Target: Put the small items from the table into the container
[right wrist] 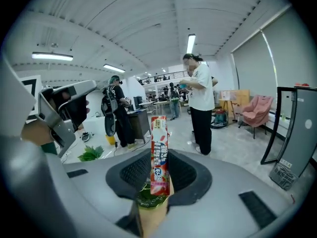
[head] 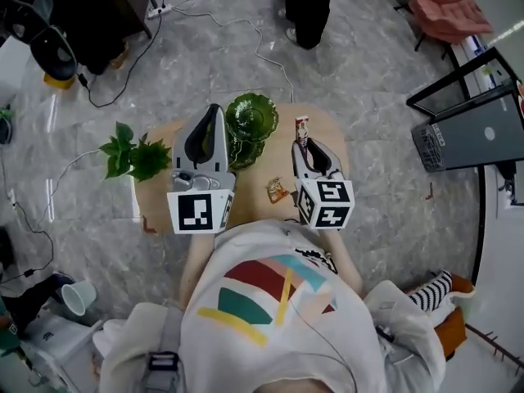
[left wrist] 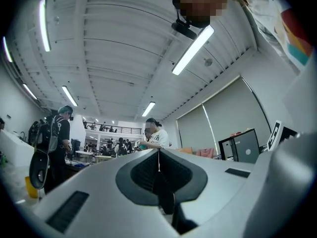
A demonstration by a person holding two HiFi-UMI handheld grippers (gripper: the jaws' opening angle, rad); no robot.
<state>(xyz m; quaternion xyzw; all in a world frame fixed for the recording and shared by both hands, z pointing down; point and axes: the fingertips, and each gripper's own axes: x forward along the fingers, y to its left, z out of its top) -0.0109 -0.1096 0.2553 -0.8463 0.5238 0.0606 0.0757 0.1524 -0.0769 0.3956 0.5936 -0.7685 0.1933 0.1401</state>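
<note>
Grey marble floor [head: 368, 88] with cables across it. A small wooden desk [head: 332, 137] sits mid-frame, seen from above. A person [head: 307, 6] stands beyond its far edge. The green glass bowl [head: 254, 115] is at the desk's far side, about centre. A leafy plant [head: 131, 155] is at the desk's left edge. The left gripper [head: 214, 111] is above the desk's left half, and in the head view its tip overlaps the bowl's left rim. Its jaws are together with nothing between them. The right gripper [head: 304, 147] is above the desk's right half, clamped on a candy pack [head: 302, 128]. The pack is a red-and-white stick poking up out of the jaws, off the desk, just right of the bowl in the head view. In the right gripper view it stands upright between the pads, with the bowl showing low behind it. A small orange wrapper [head: 277, 190] lies on the desk near the front edge, between the two grippers and apart from the bowl. A paper cup [head: 78, 295] lies on the floor at lower left.
</note>
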